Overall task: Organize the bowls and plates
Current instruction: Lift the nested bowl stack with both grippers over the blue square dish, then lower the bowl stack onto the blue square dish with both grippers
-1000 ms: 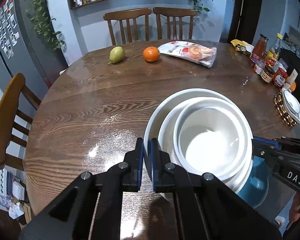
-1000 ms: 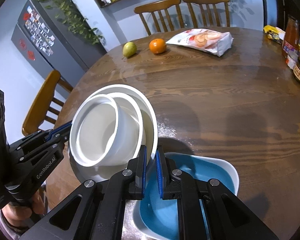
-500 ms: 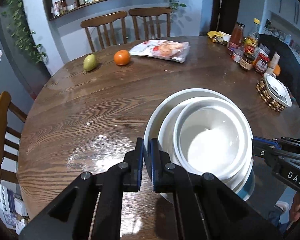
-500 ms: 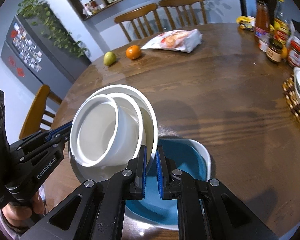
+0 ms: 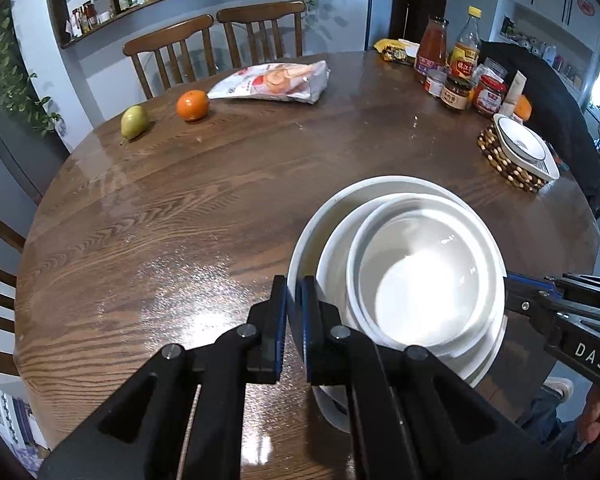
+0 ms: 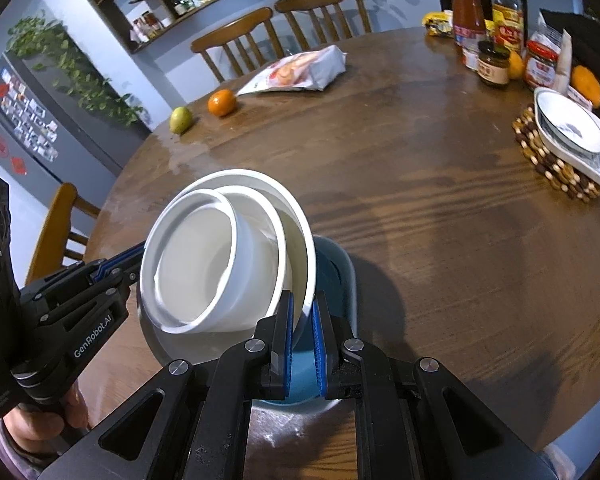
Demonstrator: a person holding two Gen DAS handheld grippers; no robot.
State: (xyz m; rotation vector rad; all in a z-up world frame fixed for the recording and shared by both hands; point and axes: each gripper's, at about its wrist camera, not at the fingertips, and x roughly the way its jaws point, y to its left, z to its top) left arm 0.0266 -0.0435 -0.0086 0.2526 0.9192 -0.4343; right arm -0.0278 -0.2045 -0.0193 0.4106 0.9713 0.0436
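Gripping opposite rims of a nested white bowl stack [image 6: 220, 256] at lower centre, left gripper [image 5: 294, 316] and right gripper [image 6: 302, 320] hold it over a blue dish [image 6: 334, 264]; setting down remains, apparently.

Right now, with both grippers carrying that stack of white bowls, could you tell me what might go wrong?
1. The left gripper and right gripper pinch only the outer bowl's rim, on opposite sides. The two inner bowls sit loose and off-centre, so a tilt could slide them out.
2. The blue dish lies just beneath; lowering the stack carelessly could knock or chip it.
3. If the hands drift apart, a thin rim could slip from the pads.
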